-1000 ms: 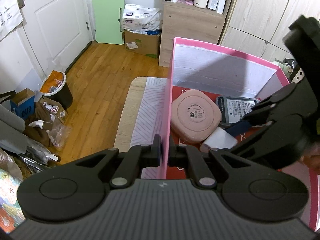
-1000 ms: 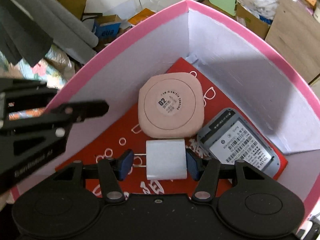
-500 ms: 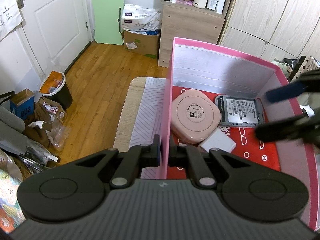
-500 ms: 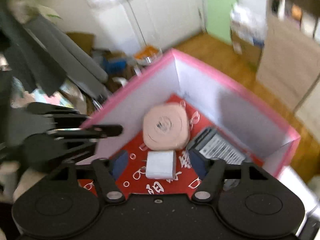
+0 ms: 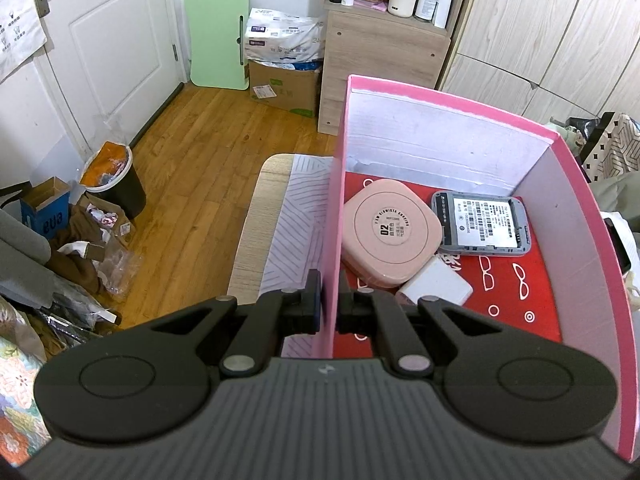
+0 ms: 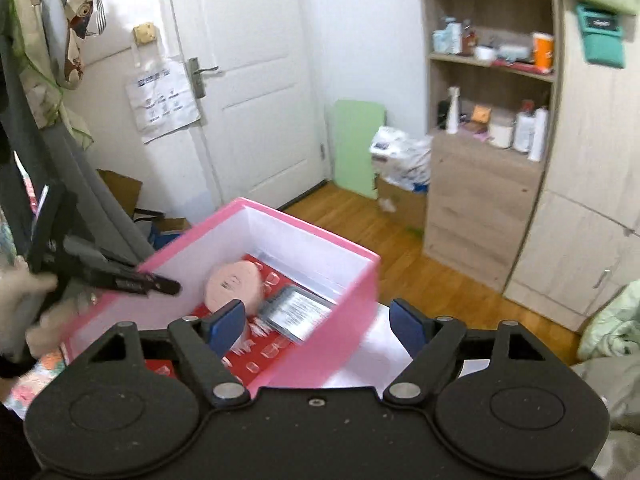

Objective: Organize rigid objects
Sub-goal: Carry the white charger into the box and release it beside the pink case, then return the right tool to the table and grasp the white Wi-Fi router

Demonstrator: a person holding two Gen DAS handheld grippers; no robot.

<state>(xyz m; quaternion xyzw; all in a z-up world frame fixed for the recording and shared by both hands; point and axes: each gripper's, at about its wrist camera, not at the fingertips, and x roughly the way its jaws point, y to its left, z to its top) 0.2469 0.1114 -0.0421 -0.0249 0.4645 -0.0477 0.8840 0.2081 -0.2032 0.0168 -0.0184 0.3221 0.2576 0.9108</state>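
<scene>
Wooden floorboards (image 5: 208, 152) run from a white panelled door (image 5: 116, 52) on the far left to a pale wood cabinet (image 5: 384, 64) at the far middle, and a narrow table (image 5: 256, 216) under a striped cloth carries the pink box (image 5: 448, 108), a rigid cardboard carton with straight pink edges, plain white inner walls and a red printed floor. Inside it, toward the left wall, lies a rounded-square pink case (image 5: 392, 232) with a smooth matte lid and a circular label; touching its right side is a grey flat device (image 5: 484, 224) with a printed sticker, and just near of the case sits a white charger block (image 5: 436, 286) with crisp corners. Bare red floor shows to the right of the charger block. The left tongs (image 5: 329, 304) are clamped on the near end of the box's left wall, one finger outside it and one inside. The right tongs (image 6: 318, 320) stand wide apart with nothing between their blue pads (image 6: 228, 320), raised above and just near of the box's near right corner; that view is blurred, so finer detail there cannot be told.
</scene>
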